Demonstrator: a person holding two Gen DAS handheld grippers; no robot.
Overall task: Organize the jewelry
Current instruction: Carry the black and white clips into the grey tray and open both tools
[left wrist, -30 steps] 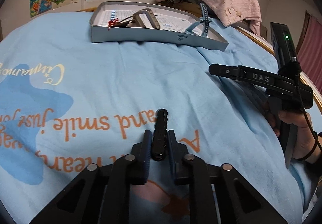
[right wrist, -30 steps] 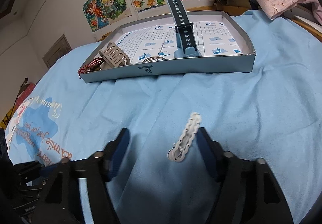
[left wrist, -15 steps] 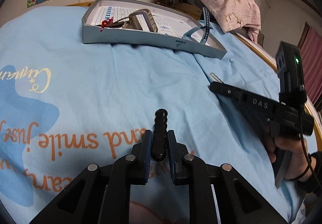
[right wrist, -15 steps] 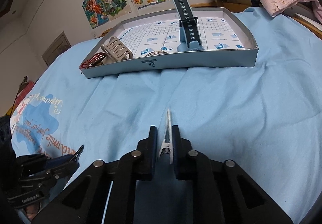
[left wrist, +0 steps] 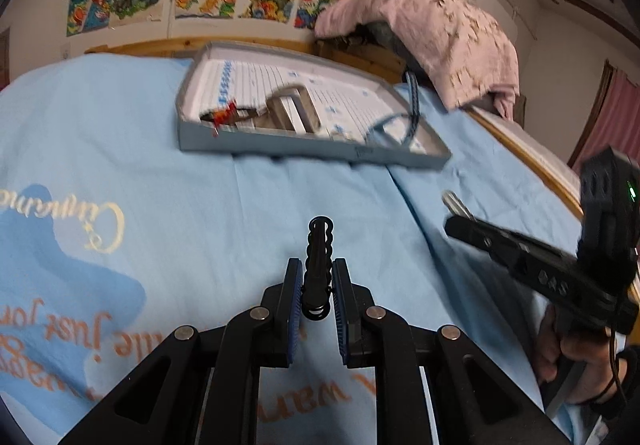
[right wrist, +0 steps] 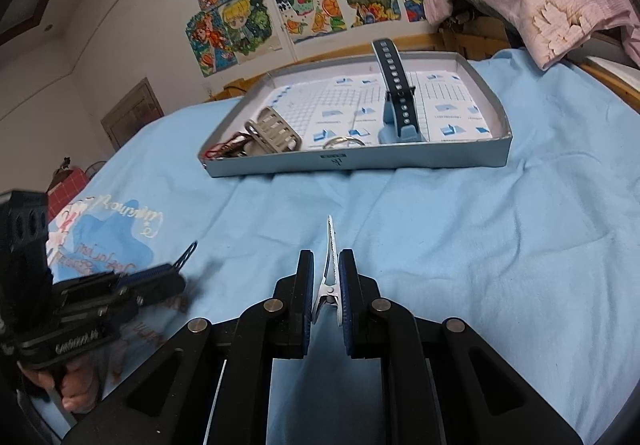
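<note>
My left gripper (left wrist: 316,279) is shut on a black wavy hair clip (left wrist: 318,245), held above the blue bedsheet. My right gripper (right wrist: 326,277) is shut on a white toothed hair clip (right wrist: 330,257), also lifted off the sheet. A shallow grey tray (left wrist: 304,145) lies ahead in both views (right wrist: 360,161). It holds a beige hair claw (right wrist: 274,129), a red-and-dark piece (right wrist: 224,149), a metal ring (right wrist: 344,142) and a blue watch strap (right wrist: 396,101) standing up. The right gripper shows at the right of the left wrist view (left wrist: 460,213); the left gripper shows at the left of the right wrist view (right wrist: 176,273).
The blue sheet (right wrist: 460,245) with orange lettering covers the bed. A pink cloth (left wrist: 440,37) is draped over something behind the tray. A wooden bed frame (left wrist: 520,145) runs along the right. Posters (right wrist: 300,5) cover the wall.
My right gripper has closed on the white clip and lifted it. Both grippers have risen and tilted toward the tray. The left gripper still holds the black clip.
</note>
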